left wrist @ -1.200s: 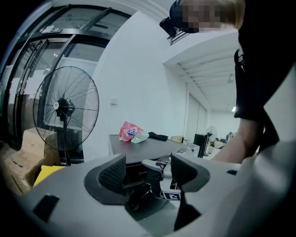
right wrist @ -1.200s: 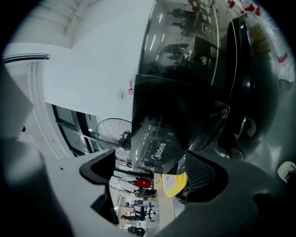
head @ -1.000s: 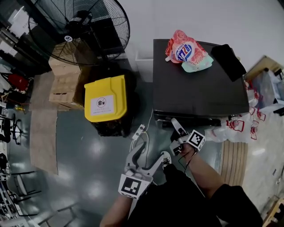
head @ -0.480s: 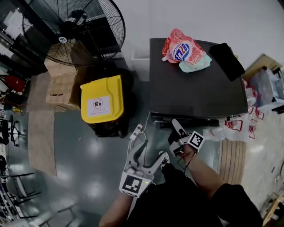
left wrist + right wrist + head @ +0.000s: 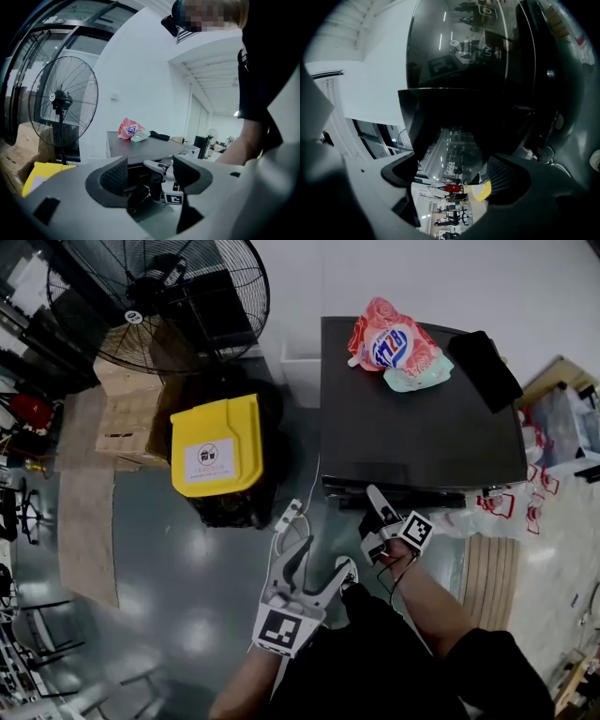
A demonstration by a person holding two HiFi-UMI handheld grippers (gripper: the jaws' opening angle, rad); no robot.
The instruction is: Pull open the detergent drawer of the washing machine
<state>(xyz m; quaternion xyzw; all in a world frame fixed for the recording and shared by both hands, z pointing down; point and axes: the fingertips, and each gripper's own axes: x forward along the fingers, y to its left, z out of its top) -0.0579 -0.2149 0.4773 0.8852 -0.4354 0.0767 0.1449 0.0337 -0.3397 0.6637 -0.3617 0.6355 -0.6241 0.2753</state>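
The dark washing machine [image 5: 422, 427] stands at the right of the head view, seen from above. Its detergent drawer [image 5: 361, 486] is at the left of the front edge. My right gripper [image 5: 370, 505] is held right at that front, open, pointing at the drawer. In the right gripper view the drawer's glossy dark panel [image 5: 454, 112] fills the space just beyond the open jaws [image 5: 454, 176]; contact cannot be made out. My left gripper [image 5: 326, 559] hangs lower over the floor, open and empty. The left gripper view [image 5: 150, 171] looks at the machine [image 5: 140, 150].
A pink detergent bag [image 5: 394, 343] and a black cloth [image 5: 483, 367] lie on the machine's top. A yellow-lidded bin [image 5: 217, 448] stands just left of the machine, with cardboard boxes [image 5: 131, 418] and a big fan [image 5: 159, 296] behind. A white power strip [image 5: 289, 517] lies on the floor.
Almost nothing: the head camera shifted slightly, and my right gripper edged a touch closer to the machine's front. The left gripper stayed in place.
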